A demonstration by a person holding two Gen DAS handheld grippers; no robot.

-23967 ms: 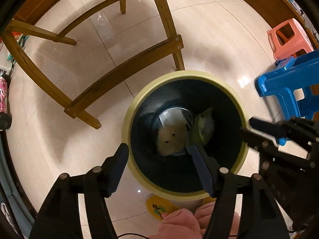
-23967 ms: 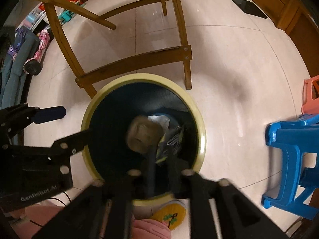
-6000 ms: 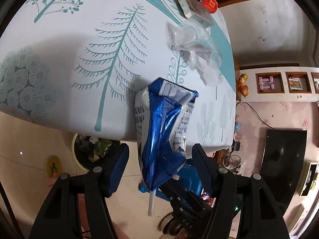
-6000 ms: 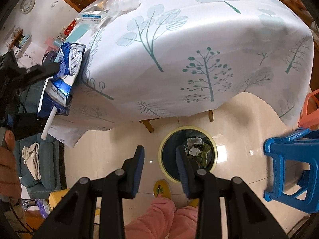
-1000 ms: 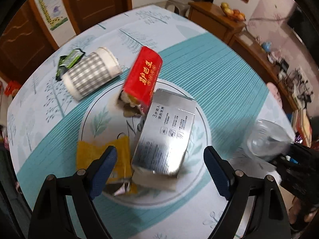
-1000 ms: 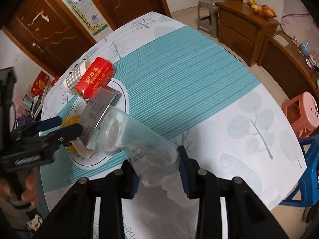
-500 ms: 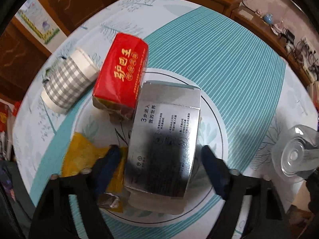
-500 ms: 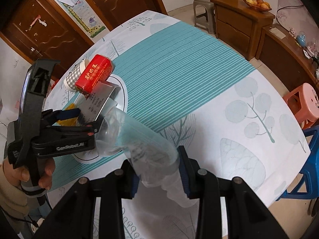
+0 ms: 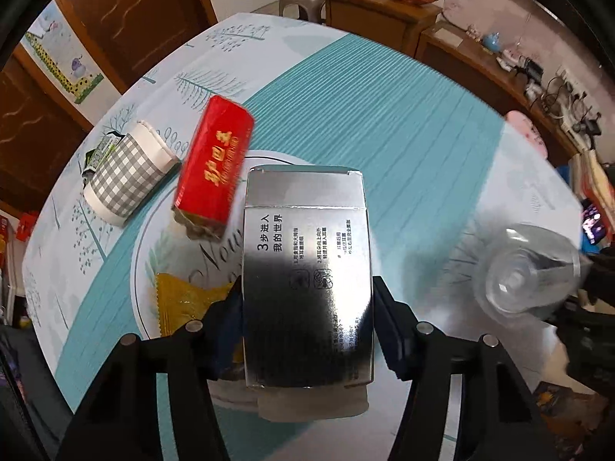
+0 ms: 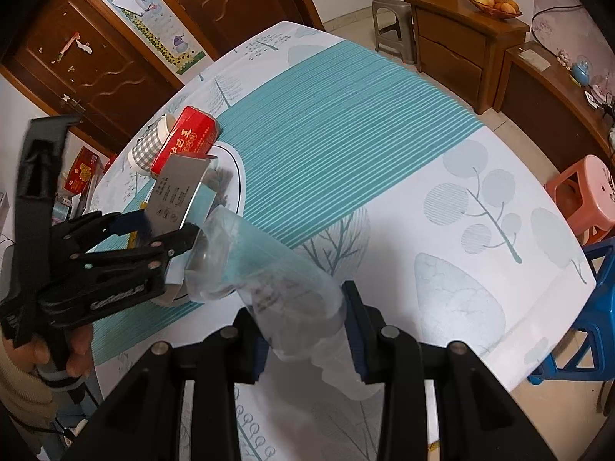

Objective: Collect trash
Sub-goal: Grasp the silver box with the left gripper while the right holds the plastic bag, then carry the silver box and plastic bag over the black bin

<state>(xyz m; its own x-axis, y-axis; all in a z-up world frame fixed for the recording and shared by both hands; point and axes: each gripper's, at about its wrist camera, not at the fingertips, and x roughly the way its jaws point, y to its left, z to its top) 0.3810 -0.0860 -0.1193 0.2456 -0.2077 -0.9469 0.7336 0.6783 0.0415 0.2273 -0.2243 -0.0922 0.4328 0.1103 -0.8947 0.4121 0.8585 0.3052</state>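
Observation:
My left gripper (image 9: pixel 307 315) is shut on a silver cardboard box (image 9: pixel 307 269) with black print, lifted a little off the table; the box also shows in the right wrist view (image 10: pixel 175 196). My right gripper (image 10: pixel 305 330) is shut on a crushed clear plastic bottle (image 10: pixel 265 265), which also shows at the right of the left wrist view (image 9: pixel 530 272). A red packet (image 9: pixel 213 169), a grey checked paper cup (image 9: pixel 127 174) lying on its side and a yellow wrapper (image 9: pixel 184 299) lie on the table.
The round table has a teal striped cloth with tree prints (image 10: pixel 346 123). A small green wrapper (image 9: pixel 100 151) lies behind the cup. A blue plastic stool (image 10: pixel 592 315) and a pink stool (image 10: pixel 592 192) stand at the right. Wooden cabinets (image 10: pixel 461 34) stand beyond.
My left gripper has closed its fingers on the silver box and raised its near end. The right gripper still holds the bottle and has hardly moved.

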